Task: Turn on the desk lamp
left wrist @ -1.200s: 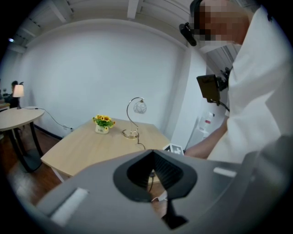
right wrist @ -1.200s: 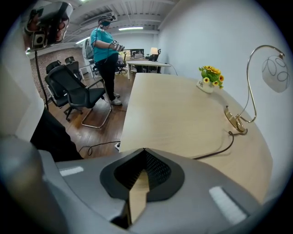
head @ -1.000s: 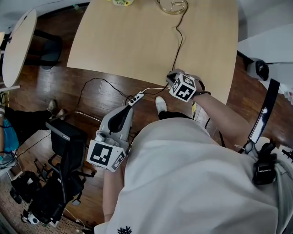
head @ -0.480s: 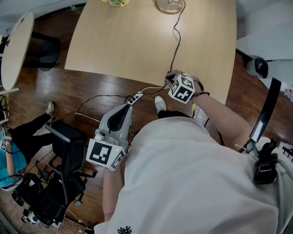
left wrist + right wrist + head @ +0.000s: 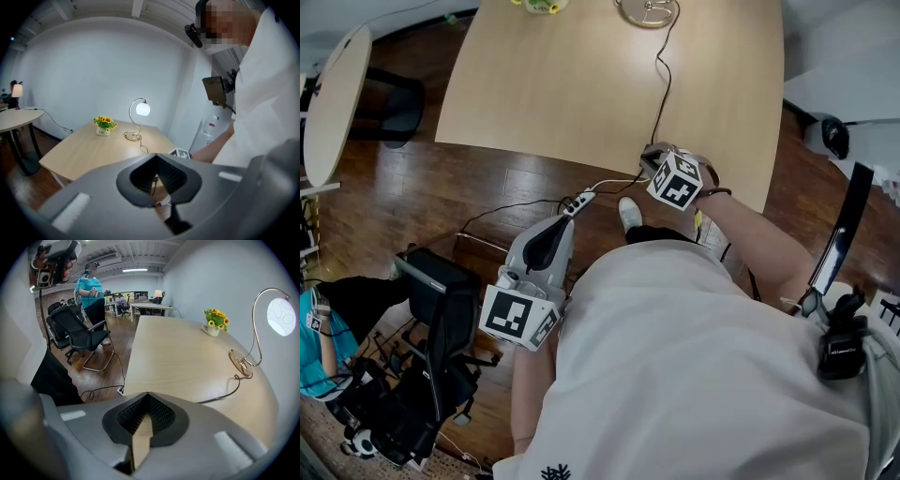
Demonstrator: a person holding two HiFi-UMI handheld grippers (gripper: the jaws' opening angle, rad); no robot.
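Both tools are clenched on nothing, the left tool [image 5: 156, 155] off the counter [image 5: 178, 357], the right tool [image 5: 147, 394] over its near edge, while the lit desk lamp [image 5: 280, 316] at the far end looks light, tippy and fragile, best worked gently at its base [image 5: 240, 362] or cord [image 5: 224, 395].

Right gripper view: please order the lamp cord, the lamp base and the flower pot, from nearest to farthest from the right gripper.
1. Lamp cord: low on the right, nearest.
2. Lamp base: farther right, just beyond the cord's loop.
3. Flower pot: farthest, toward the far end.
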